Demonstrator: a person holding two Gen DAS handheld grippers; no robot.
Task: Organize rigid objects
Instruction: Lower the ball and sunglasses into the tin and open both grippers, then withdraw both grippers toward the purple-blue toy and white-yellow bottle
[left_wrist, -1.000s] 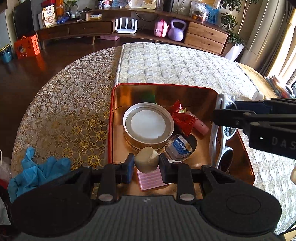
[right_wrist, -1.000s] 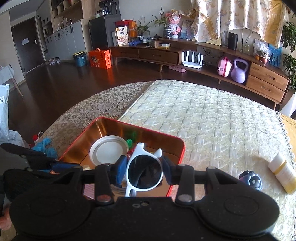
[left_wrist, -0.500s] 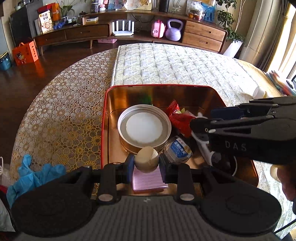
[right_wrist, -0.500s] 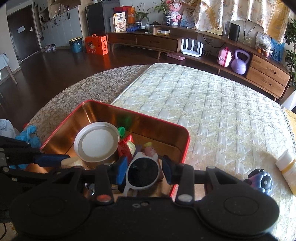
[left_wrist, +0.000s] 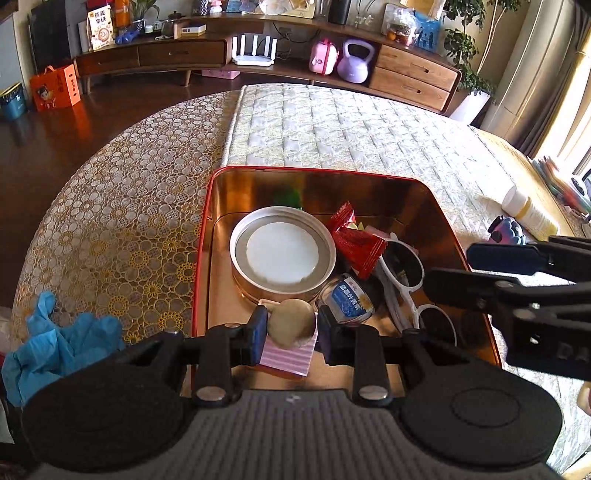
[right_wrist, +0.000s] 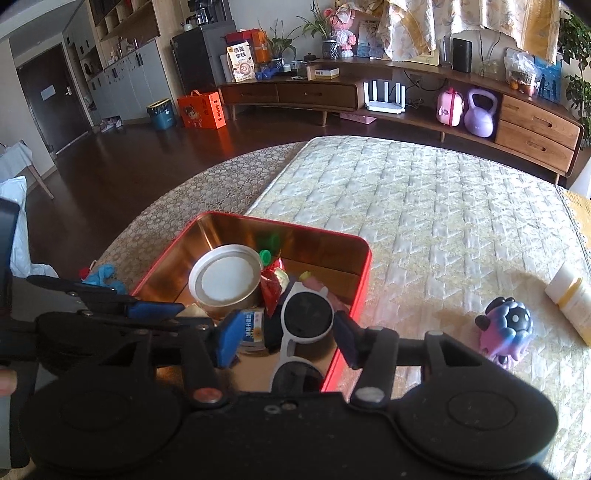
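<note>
Both my grippers hover over the red tin (left_wrist: 201, 258): left gripper (left_wrist: 291, 328) jaws grasping a beige round stone (left_wrist: 291, 323), right gripper (right_wrist: 282, 332) jaws released above white sunglasses (right_wrist: 306, 314).

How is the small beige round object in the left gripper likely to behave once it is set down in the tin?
The beige round object looks smooth and rounded, so it may roll or slide on the red tin's shiny metal floor. It seems small and probably light. The left gripper pinches only its sides, so it could slip out if loosened early.
</note>
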